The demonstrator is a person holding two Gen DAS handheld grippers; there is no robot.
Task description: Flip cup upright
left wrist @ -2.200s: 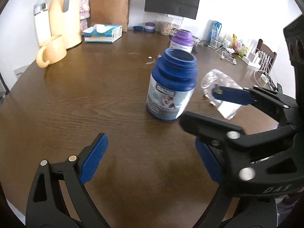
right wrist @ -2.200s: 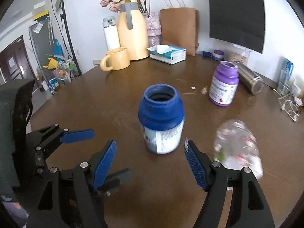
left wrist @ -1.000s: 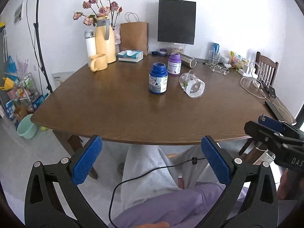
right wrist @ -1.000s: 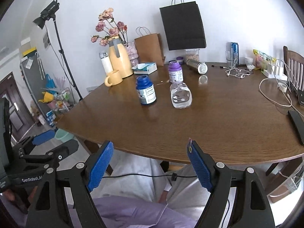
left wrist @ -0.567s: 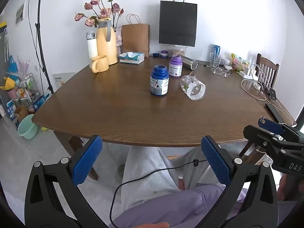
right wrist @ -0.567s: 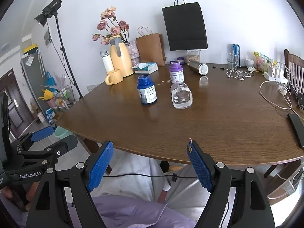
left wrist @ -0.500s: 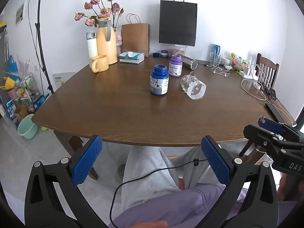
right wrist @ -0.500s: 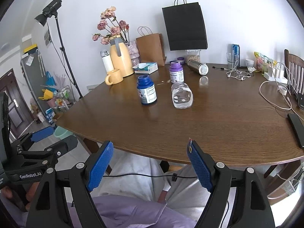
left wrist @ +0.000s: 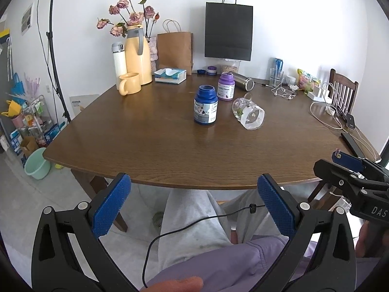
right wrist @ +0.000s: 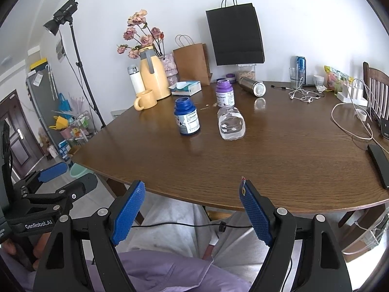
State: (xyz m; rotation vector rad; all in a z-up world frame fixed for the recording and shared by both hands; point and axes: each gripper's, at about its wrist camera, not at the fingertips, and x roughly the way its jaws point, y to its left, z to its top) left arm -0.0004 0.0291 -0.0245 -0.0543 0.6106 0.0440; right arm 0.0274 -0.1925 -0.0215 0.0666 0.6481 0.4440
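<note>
A clear glass cup [left wrist: 248, 113] [right wrist: 231, 125] lies on its side on the brown table [left wrist: 145, 146] [right wrist: 267, 170], just right of an upright blue jar [left wrist: 205, 108] [right wrist: 187, 116]. Both grippers hang off the table's near edge, over a person's lap, far short of the cup. My left gripper [left wrist: 193, 194] is open with nothing between its blue pads. My right gripper [right wrist: 192, 194] is open and empty too. Each also shows in the other's view, the right gripper [left wrist: 350, 168] at the right edge and the left gripper [right wrist: 58, 177] at the left.
A purple jar [left wrist: 226, 90] stands behind the cup, and a steel flask [left wrist: 244, 84] lies farther back. A yellow mug [left wrist: 130, 86], a jug and a tissue box [left wrist: 170, 75] sit at the back left. Cables and a dark phone [left wrist: 352, 143] are at the right.
About two seconds ago both grippers were low over the table beside the blue jar. They have drawn back past the near edge. Over the last half second they have hardly moved.
</note>
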